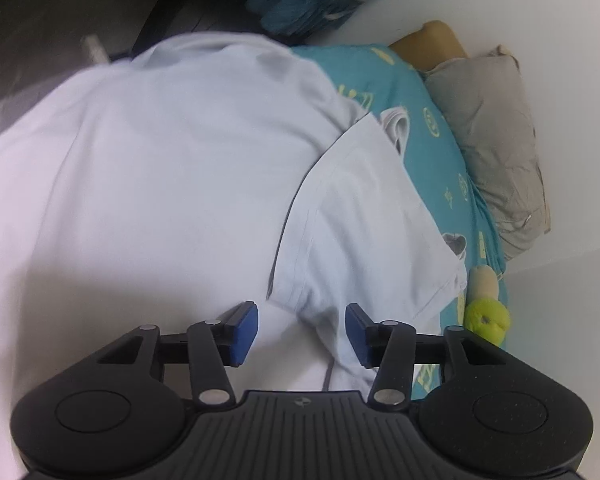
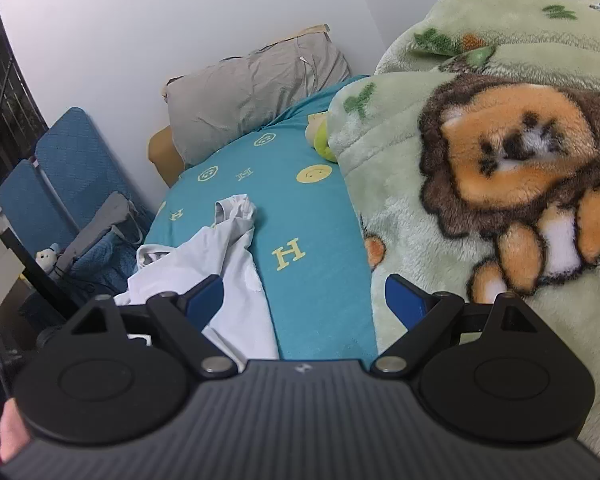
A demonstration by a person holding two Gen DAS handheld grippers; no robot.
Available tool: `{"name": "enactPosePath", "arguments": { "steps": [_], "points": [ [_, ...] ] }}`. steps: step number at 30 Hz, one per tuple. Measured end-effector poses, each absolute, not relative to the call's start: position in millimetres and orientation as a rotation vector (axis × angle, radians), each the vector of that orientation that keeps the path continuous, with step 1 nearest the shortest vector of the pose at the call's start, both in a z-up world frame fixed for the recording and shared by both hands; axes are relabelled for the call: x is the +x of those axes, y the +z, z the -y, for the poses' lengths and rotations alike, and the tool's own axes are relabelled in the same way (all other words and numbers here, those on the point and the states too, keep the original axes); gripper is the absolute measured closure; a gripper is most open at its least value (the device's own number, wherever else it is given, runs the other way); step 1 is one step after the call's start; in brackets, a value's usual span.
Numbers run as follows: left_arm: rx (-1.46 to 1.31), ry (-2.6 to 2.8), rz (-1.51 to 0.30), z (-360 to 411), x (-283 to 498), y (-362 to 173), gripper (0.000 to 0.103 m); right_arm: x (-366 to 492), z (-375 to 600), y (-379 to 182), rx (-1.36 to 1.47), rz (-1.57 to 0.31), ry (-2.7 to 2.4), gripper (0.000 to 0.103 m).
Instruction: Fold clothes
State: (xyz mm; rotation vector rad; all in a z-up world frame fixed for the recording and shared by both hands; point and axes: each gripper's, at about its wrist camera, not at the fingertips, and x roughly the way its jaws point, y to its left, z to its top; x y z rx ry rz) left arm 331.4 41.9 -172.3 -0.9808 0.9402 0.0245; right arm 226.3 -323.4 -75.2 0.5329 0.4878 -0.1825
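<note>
— On the teal bed sheet (image 2: 316, 280), what lay there?
— A smooth white shirt (image 1: 160, 168), rumpled, its near edge cut off. Left tool (image 1: 302, 330) stood spread over a fold, pinching nothing.
— And beside the sheet?
— Fleecy lion blanket (image 2: 500, 184); right tool (image 2: 304, 300) spread, empty.

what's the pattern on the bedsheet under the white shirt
Teal bedsheet with pale yellow H letters and smiley faces, clearest in the right wrist view.

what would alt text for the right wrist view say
The open right gripper hovers over a bed with a teal sheet, holding nothing. A crumpled white shirt lies on the sheet at left, a green lion-print blanket is heaped at right, and a grey pillow sits against the wall.
</note>
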Motion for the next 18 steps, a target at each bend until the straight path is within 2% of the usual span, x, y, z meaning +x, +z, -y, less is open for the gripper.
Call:
{"name": "enactPosePath", "arguments": {
  "steps": [3,8,9,10,12,14,17,18],
  "points": [
    [-1.053,0.019,-0.936,-38.2,324.2,-176.9,0.040,225.6,323.2,-75.4,0.539,-0.490,-0.178,0.014],
    [-1.081,-0.001,-0.846,-33.7,333.7,-183.2,0.044,224.6,322.8,-76.1,0.546,-0.493,-0.173,0.014],
    [-1.074,-0.002,-0.839,-33.8,338.3,-183.8,0.054,224.6,322.6,-76.3,0.546,-0.494,-0.172,0.014],
    [-1.068,-0.015,-0.826,-34.9,342.8,-183.6,0.074,224.7,322.5,-76.5,0.545,-0.495,-0.171,0.014],
    [-1.002,-0.023,-0.783,-35.9,350.4,-178.4,0.100,224.8,322.8,-77.0,0.546,-0.496,-0.171,0.014],
    [-0.844,0.013,-0.726,-33.7,356.5,-167.4,0.100,224.8,323.8,-77.3,0.553,-0.497,-0.170,0.014],
    [-0.687,0.016,-0.752,-27.3,362.8,-161.5,0.099,224.6,323.5,-78.2,0.548,-0.491,-0.152,0.014],
    [-0.637,0.016,-0.763,-25.2,364.8,-159.7,0.096,224.6,323.1,-78.7,0.545,-0.489,-0.144,0.014]
  ]
}}
